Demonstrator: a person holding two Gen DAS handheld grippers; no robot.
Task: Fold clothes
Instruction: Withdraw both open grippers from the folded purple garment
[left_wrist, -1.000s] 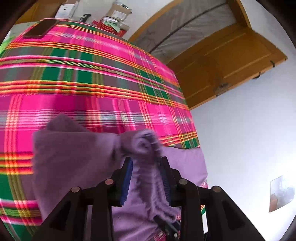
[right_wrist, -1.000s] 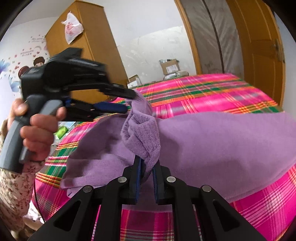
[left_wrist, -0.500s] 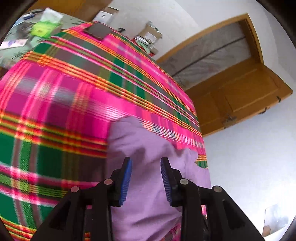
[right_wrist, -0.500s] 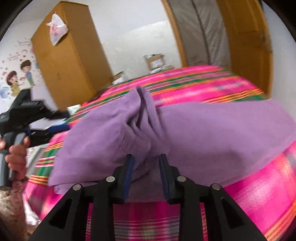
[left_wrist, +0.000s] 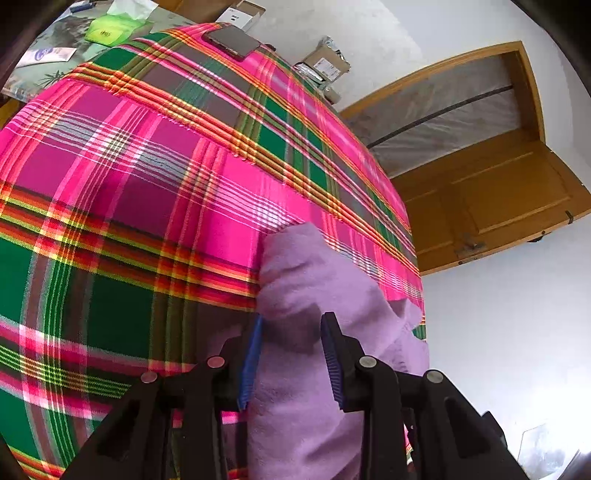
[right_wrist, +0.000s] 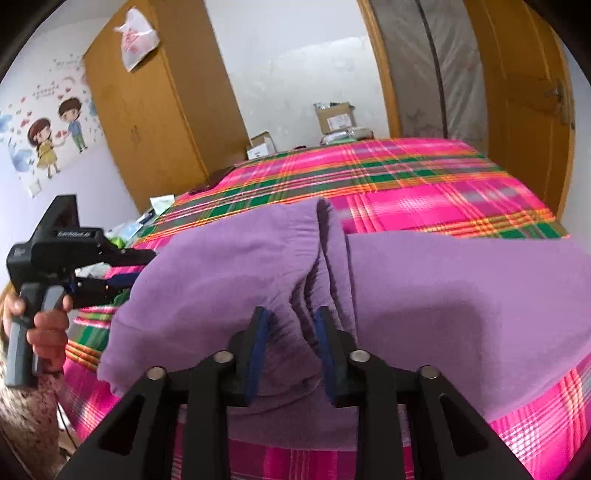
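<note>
In the left wrist view, the soft purple fleece garment (left_wrist: 310, 295) lies on the pink, green and orange plaid bedspread (left_wrist: 147, 184), its visible part running as a long strip from 6 o'clock up toward 12 o'clock, where it ends in a rounded bunched tip. The left gripper (left_wrist: 291, 354) stands with its blue-padded jaws apart, one on each side of that strip, the cloth passing between them without being pinched. In the right wrist view, the same garment spreads with its long axis across the bed from 9 o'clock to 3 o'clock, and a raised, creased fold stands at its middle, pointing toward 12 o'clock. The right gripper (right_wrist: 291, 343) has its jaws parted around the base of that fold; fabric lies between the pads, not squeezed. At 9 o'clock, the person's left hand (right_wrist: 44, 328) wraps around the grey handle of the black left gripper, which is held level and points toward 3 o'clock at the garment's left edge, with a floral sleeve (right_wrist: 22, 410) below it.
</note>
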